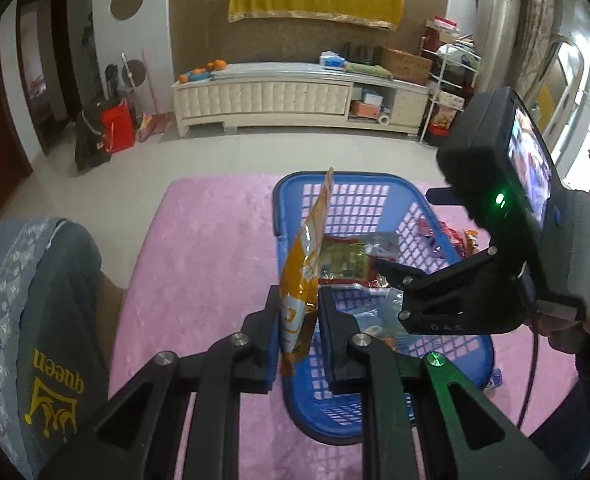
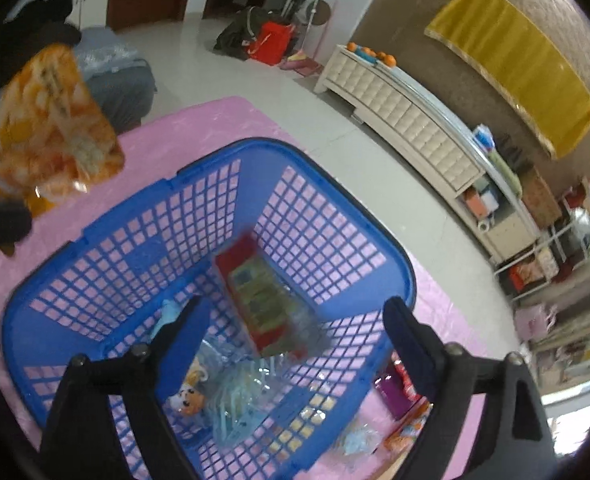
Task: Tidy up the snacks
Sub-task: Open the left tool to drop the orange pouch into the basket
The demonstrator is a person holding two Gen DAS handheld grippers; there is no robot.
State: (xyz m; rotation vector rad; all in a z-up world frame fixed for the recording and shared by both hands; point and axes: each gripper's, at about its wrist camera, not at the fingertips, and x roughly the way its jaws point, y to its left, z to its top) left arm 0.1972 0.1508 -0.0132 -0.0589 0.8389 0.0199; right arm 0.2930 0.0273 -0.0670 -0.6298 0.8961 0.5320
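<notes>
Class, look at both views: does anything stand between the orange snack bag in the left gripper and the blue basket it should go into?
Partly. The right gripper hangs open over the blue basket, above the packets already inside. The orange snack bag, clamped in the left gripper, has open basket floor on its own side.

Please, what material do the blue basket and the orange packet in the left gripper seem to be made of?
Blue basket: apparently rigid moulded plastic, slightly glossy, judging by its grid of holes and smooth rim. Orange packet, held in the left gripper: probably thin plastic film or foil, shiny, judging by its crinkles and glare.
</notes>
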